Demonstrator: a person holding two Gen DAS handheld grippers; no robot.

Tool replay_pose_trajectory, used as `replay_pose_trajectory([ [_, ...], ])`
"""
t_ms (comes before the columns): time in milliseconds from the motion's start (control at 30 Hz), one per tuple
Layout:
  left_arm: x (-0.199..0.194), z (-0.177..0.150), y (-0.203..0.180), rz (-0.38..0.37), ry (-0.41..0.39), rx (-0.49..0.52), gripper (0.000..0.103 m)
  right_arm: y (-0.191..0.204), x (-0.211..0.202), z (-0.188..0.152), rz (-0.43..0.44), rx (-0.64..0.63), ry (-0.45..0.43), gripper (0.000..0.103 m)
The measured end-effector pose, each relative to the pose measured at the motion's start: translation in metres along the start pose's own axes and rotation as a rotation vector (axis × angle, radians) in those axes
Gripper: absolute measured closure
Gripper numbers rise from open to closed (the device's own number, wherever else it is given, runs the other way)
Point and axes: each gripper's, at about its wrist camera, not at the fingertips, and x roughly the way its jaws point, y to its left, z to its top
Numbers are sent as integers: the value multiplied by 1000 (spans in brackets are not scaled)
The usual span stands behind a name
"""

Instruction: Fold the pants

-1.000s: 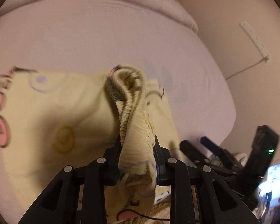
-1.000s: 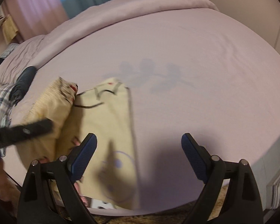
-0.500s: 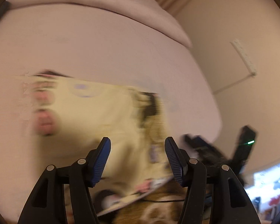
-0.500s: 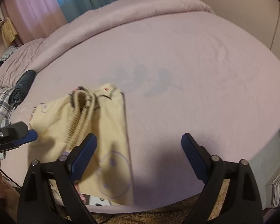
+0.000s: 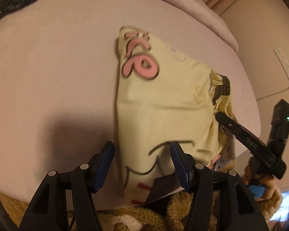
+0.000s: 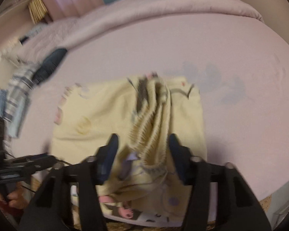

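Observation:
Pale yellow pants point(image 5: 163, 100) with pink and black print lie on the lilac bed sheet point(image 5: 57, 67), their lower part hanging over the near edge. My left gripper point(image 5: 142, 165) is open and hovers over the pants' left edge, gripping nothing. My right gripper point(image 6: 143, 157) has its jaws closing on the bunched ribbed waistband point(image 6: 154, 127), which fills the gap between the pads. In the left wrist view the right gripper point(image 5: 240, 132) comes in from the right, its tip at the waistband point(image 5: 223, 92), where the cloth puckers.
A rolled duvet point(image 6: 163, 9) lies along the bed's far side. A dark garment point(image 6: 50, 65) and plaid cloth point(image 6: 19, 88) sit at the left. A brown fluffy rug point(image 5: 163, 217) lies below the near edge. A power strip point(image 5: 285, 65) hangs on the right wall.
My left gripper let go of the waistband, opened and slid left across the pants. My right gripper moved left over the waistband and closed from wide open around it.

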Motion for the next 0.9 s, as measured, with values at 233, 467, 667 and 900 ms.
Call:
replay_pose_trajectory([
  [233,1,-4,-1,-96,-4,-38,54,-19,-31,1,119,103,-103,84],
  [467,3,-7,5,-96,8,-72,68,-24,-37,-11,68,119,-87,84],
  [667,-2,-10,-2,-65,5,-63,71,-25,-15,-18,-9,113,12,78],
  [900,0,-10,-4,-72,-15,-61,77,-4,-44,14,-50,20,-44,42],
])
